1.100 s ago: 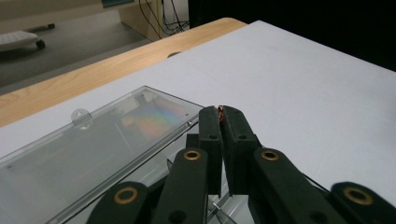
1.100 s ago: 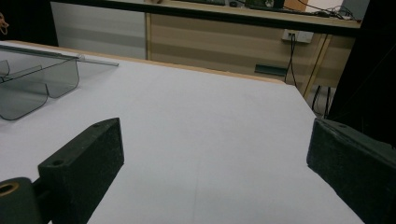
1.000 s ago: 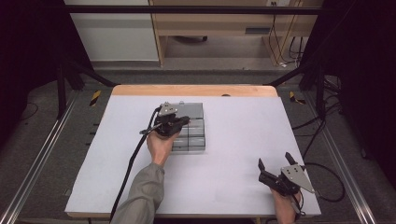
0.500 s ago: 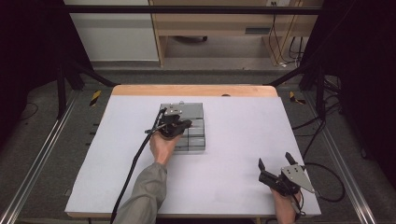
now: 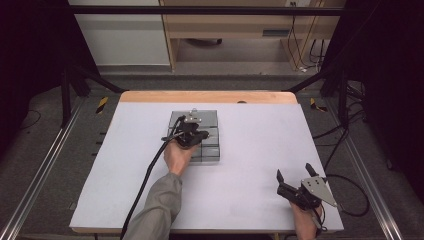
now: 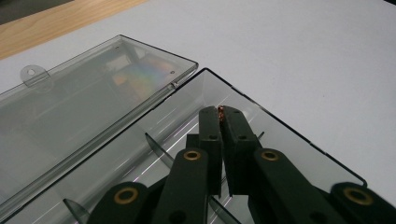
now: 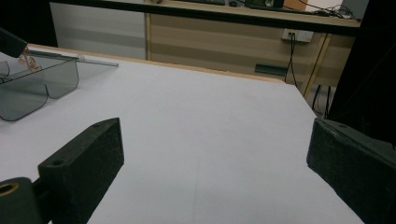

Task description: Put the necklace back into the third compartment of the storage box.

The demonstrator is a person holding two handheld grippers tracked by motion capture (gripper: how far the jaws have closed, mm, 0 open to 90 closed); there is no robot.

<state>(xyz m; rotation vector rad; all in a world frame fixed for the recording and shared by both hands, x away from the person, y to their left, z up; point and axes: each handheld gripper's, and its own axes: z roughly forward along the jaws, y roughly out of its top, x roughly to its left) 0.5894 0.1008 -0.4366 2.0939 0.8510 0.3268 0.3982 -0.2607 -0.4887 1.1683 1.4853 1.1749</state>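
A smoky clear compartment box [image 5: 211, 151] lies open in the middle of the white table, its lid [image 6: 93, 107] folded flat on the far side. My left gripper [image 5: 192, 131] reaches into the box's base [image 6: 280, 135], over a corner compartment. It [image 6: 220, 114] is shut on a small copper-coloured piece [image 6: 220, 110] pinched at the very tips. In the right gripper view the box [image 7: 37, 88] sits far left, the copper piece [image 7: 25, 58] hanging above it. My right gripper [image 5: 295, 176] rests at the table's near right, open [image 7: 210, 149] with nothing between its jaws.
A white sheet [image 5: 260, 135] covers the table, with a wooden edge [image 5: 210, 96] along the far side. Cables trail from both grippers. Metal rails run down both sides, and a wooden cabinet [image 7: 224, 42] stands behind the table.
My left gripper has moved slightly right and lower over the box, still shut. The right gripper has stayed in place.
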